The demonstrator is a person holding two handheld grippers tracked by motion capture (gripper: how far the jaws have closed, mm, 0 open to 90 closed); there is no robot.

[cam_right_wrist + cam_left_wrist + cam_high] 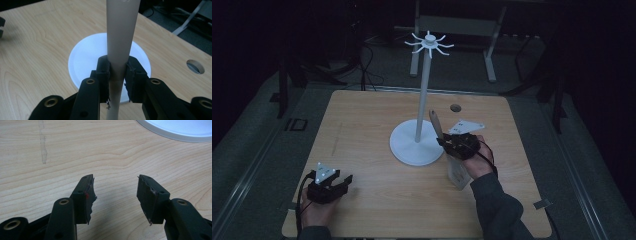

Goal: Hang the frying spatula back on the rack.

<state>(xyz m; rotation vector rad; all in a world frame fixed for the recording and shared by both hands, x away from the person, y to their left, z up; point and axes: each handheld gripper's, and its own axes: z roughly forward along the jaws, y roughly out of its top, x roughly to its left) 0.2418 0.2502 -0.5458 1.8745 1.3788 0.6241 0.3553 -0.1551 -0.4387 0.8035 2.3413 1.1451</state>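
- Nearest the person, at about 7 o'clock on the wooden table (377,195), the left gripper (343,182) rests low in a hand, its jaws spread wide with only bare wood between them; the left gripper view (116,192) confirms the gap holds nothing.
- A pale translucent container (458,174) lies on the table at about 4 o'clock, under the right hand (477,162); what it holds cannot be told.
- The right gripper (443,142) is clamped on a slim beige utensil handle (435,123), which rises tilted from the jaws. In the right gripper view (117,75) the jaws are narrow, pressed on either side of the handle (121,32); its far end runs out of frame.
- Just beyond, at the table's centre, stands a white stand: round base (409,145), tall pole (423,90) and a crown of hooked arms (429,44). The handle sits just beside the base at its 3 o'clock.
- The left gripper view catches the base's rim (175,135) at 1 o'clock.
- A round cable hole (455,107) lies at the table's far side, about 1 o'clock.
- Farthest, metal frame legs (492,55) stand on the dark floor.
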